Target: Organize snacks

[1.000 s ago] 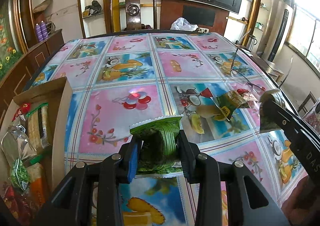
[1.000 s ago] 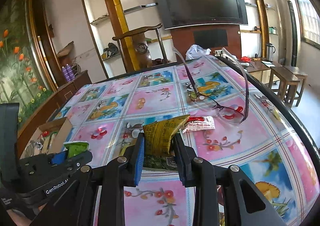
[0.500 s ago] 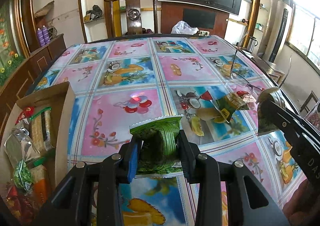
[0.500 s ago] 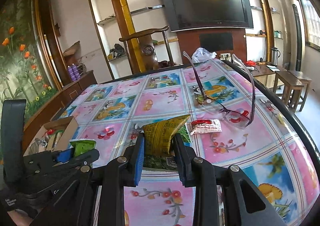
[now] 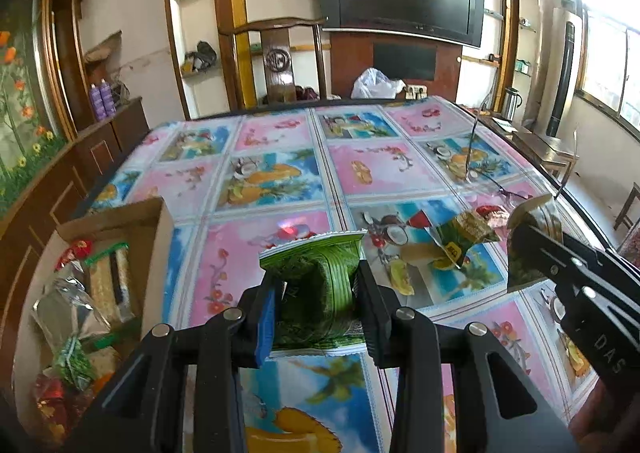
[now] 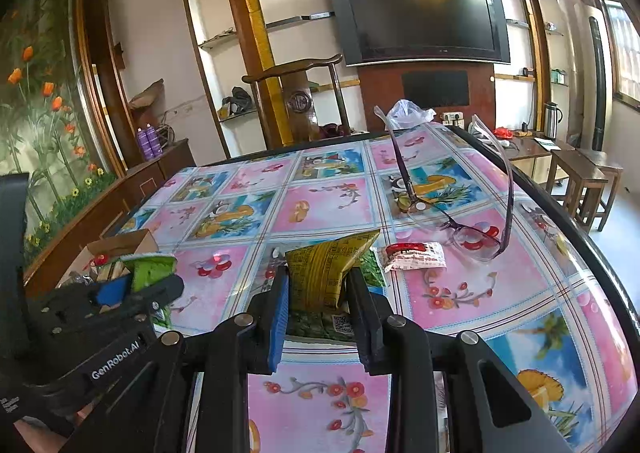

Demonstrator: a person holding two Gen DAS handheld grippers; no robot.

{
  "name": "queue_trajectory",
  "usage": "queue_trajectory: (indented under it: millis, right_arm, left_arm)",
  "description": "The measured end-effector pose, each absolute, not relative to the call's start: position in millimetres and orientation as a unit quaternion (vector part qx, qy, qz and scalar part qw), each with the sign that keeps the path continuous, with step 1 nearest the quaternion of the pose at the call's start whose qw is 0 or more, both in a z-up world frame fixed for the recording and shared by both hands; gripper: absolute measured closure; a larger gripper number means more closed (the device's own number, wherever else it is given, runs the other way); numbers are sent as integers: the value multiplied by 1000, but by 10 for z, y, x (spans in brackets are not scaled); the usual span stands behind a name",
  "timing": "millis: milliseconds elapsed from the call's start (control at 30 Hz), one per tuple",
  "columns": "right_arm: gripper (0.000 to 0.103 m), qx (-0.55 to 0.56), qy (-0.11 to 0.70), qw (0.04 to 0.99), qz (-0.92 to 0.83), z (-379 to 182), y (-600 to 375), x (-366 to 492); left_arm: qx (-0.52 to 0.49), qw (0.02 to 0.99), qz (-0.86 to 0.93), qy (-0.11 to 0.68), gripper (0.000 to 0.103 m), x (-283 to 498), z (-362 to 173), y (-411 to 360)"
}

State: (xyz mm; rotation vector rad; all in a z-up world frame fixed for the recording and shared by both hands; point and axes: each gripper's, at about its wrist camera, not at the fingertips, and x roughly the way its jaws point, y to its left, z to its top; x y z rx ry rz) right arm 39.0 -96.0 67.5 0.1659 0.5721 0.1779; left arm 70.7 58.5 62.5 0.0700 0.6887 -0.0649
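My left gripper (image 5: pixel 318 305) is shut on a green snack packet (image 5: pixel 320 289) and holds it above the table. It also shows at the left of the right wrist view (image 6: pixel 132 285). My right gripper (image 6: pixel 318 305) is shut on a yellow snack packet (image 6: pixel 324 273), also held off the table. It shows at the right of the left wrist view (image 5: pixel 532 249). A cardboard box (image 5: pixel 156 237) with several snack packs stands at the left table edge. A green-yellow packet (image 5: pixel 460 237) and a red-white packet (image 6: pixel 416 257) lie on the table.
The table has a flowered, fruit-printed cloth (image 6: pixel 328 205). A pair of glasses (image 6: pixel 464 221) lies upside down at the right. A wooden chair (image 5: pixel 280 57) stands behind the far edge. A low cabinet (image 5: pixel 100 141) runs along the left.
Both grippers have risen a little and drifted left with their packets. The box has come further into the left wrist view. Both grips are unchanged.
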Motion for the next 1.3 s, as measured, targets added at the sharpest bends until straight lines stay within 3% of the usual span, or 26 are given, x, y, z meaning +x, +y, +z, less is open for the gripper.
queue_trajectory:
  millis: [1033, 1300]
  right_arm:
    - [73, 76, 280, 954, 82, 661, -956, 384]
    - [72, 101, 268, 954, 91, 731, -845, 258]
  left_arm:
    - [87, 959, -3, 269, 68, 526, 771, 473]
    - [59, 967, -9, 247, 68, 324, 1020, 615]
